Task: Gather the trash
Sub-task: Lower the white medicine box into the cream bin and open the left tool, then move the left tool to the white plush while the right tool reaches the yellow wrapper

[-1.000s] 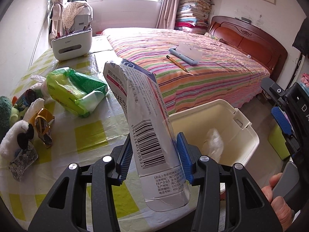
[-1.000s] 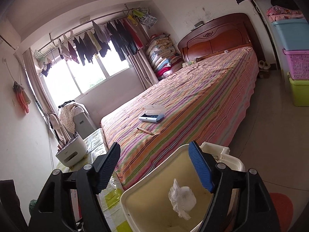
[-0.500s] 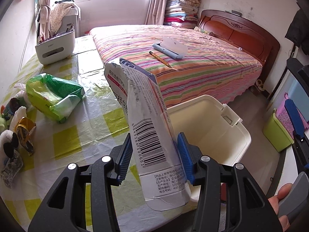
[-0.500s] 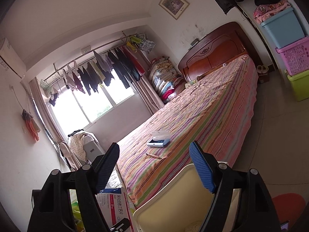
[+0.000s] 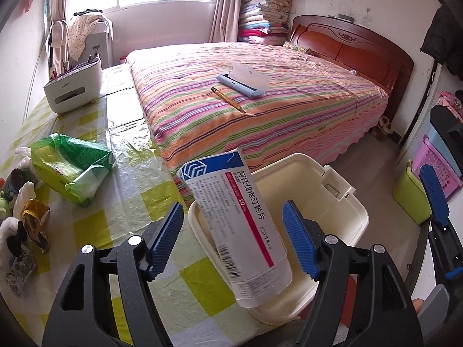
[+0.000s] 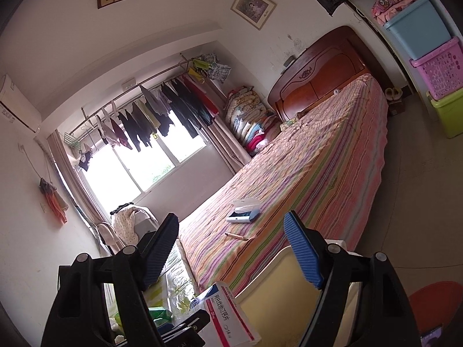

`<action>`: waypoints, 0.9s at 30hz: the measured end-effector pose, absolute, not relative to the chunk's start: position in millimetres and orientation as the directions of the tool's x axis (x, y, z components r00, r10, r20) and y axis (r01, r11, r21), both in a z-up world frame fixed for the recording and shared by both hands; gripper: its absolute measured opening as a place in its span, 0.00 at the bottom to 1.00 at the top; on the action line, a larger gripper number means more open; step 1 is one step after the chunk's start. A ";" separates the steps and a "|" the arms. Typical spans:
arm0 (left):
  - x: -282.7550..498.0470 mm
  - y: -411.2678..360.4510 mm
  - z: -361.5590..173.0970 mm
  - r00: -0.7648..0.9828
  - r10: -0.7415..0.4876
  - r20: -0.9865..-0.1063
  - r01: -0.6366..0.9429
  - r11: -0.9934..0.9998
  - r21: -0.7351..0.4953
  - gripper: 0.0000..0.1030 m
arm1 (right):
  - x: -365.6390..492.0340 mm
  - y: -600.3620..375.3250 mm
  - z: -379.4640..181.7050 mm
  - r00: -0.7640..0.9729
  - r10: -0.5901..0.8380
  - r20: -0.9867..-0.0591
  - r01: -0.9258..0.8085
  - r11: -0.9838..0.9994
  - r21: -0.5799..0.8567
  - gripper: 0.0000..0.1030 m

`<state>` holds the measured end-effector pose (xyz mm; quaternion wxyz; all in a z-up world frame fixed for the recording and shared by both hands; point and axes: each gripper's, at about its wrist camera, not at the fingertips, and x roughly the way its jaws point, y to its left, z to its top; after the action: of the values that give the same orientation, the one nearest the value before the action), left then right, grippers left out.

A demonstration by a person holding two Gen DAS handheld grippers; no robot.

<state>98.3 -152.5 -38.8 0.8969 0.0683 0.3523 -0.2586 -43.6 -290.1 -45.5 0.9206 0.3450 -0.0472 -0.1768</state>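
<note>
White and blue, a medicine box (image 5: 240, 225) printed "20 mg" and "14" beside Chinese lettering drops tilted into the cream bin (image 5: 341, 202) at the table's (image 5: 121, 156) edge. Left gripper (image 5: 233, 241) jaws have just been opening and stand wide, pads clear of the box between them. Right gripper (image 6: 231, 253) jaws stand open and empty above the bin. A green wipes pack (image 5: 69, 167) lies on the checked table.

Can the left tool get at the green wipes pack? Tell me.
Probably yes: the left tool stands open, the medicine box dropping clear into the bin; nothing blocks the green wipes pack.
</note>
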 end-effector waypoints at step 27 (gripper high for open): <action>83.7 73.1 -25.1 0.836 -0.043 -0.547 0.166 0.970 0.177 0.86 | 11.8 -216.4 -36.3 0.971 -0.198 -0.134 0.238 0.837 0.492 0.79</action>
<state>83.7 73.1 -25.1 0.9519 0.1095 0.2810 -0.0550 11.8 -216.4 -36.3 0.9577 0.2613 0.0387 -0.1139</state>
